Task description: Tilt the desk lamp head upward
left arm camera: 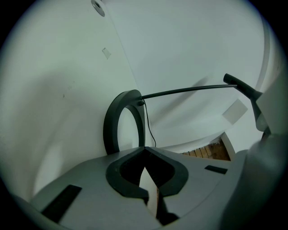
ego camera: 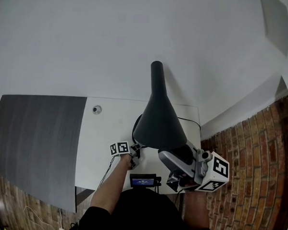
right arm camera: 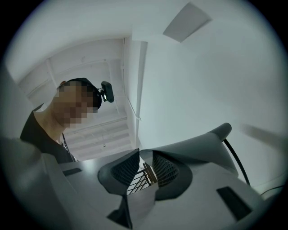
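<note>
The lamp head looks like a light, stiff, smooth cone, so I'd guess it slips easily and the hinge does the resisting; the rim seems the place to grab. The right gripper is pinched onto that rim right at its fingertips. The left gripper is closed on nothing, with the ring base just beyond its tips.

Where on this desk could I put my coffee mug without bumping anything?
The dark grey surface on the left looks bare throughout. The white desk top is free between that surface, the small round fitting and the lamp's ring base. Front right is crowded: the lamp head, left gripper and right gripper bunch together there.
</note>
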The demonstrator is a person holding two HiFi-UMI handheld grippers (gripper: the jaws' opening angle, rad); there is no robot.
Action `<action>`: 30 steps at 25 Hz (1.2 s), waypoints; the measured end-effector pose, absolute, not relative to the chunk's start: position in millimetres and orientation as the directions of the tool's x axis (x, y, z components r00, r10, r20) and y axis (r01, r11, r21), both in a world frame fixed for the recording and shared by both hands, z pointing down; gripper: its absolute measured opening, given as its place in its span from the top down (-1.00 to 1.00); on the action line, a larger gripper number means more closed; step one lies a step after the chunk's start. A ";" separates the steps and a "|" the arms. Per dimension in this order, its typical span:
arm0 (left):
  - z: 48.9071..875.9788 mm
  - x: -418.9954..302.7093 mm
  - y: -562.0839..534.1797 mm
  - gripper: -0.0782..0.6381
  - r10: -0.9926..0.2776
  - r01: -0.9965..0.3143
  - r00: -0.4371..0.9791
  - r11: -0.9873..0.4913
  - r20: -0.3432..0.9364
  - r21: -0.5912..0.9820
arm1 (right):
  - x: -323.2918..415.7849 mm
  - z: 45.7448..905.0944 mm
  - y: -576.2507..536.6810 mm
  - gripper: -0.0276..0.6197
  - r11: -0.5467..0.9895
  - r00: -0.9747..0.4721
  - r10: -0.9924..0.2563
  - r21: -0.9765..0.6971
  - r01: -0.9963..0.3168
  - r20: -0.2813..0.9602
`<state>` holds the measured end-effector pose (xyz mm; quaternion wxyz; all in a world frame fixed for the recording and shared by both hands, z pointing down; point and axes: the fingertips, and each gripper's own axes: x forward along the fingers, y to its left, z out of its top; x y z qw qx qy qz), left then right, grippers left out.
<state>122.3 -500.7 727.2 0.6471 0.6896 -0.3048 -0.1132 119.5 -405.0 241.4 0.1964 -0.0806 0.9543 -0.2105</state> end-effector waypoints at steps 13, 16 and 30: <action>728.0 123.8 -500.5 0.76 -0.564 -0.279 0.789 0.024 0.243 0.960 | 119.4 218.9 -413.7 0.63 0.888 -0.890 -0.276 -0.452 -0.091 -0.364; 727.8 124.2 -500.8 0.76 -0.563 -0.279 0.790 0.023 0.243 0.960 | 119.3 214.9 -416.3 0.63 0.883 -0.885 -0.285 -0.461 -0.093 -0.367; 728.1 124.2 -500.3 0.76 -0.559 -0.280 0.793 0.023 0.244 0.960 | 117.6 194.2 -427.5 0.63 0.857 -0.856 -0.320 -0.510 -0.078 -0.406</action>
